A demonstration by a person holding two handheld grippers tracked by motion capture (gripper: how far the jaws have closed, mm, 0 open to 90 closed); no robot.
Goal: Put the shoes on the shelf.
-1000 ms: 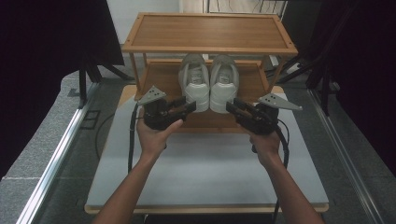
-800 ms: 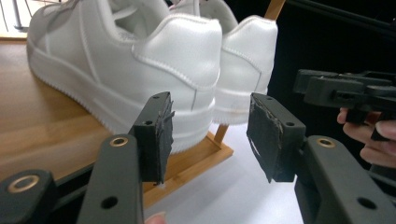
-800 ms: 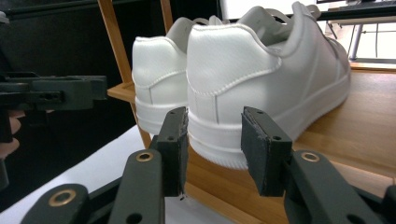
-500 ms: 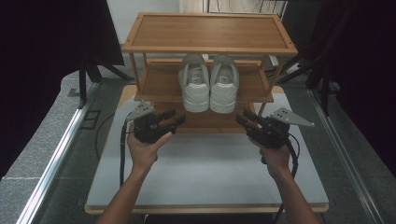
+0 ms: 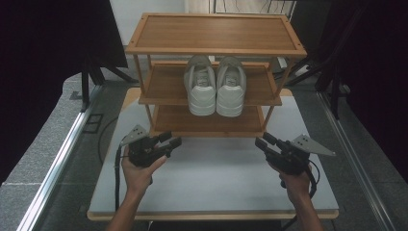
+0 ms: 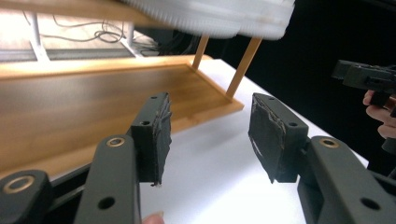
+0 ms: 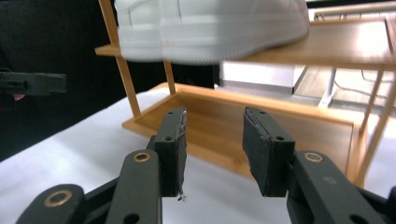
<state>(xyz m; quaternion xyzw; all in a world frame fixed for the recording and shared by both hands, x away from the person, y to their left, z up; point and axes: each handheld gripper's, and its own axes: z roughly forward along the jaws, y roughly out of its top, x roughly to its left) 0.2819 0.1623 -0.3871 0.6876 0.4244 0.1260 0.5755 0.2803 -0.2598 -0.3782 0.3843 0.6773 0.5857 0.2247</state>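
The white surface [image 5: 216,187] carries a wooden rack [image 5: 214,36] with three shelves, which stands at its far side. On the middle shelf [image 5: 166,86] a pair of white shoes [image 5: 214,86] stands side by side, touching each other, with the toes toward the person and reaching over the front edge of that shelf. The bottom shelf [image 5: 207,122] lies just under them. In front of the rack, the person's two hands hold one tool each above the surface. The left tool [image 5: 173,140] is near the left front corner of the rack and points to the right and a little forward; its jaws stand apart with nothing between them, as the left gripper view shows, where the bottom shelf and the soles of the shoes are ahead of it. The right tool [image 5: 262,140] is near the right front corner and points to the left and forward; its jaws are also released and hold nothing. Both tools are well apart from the shoes.
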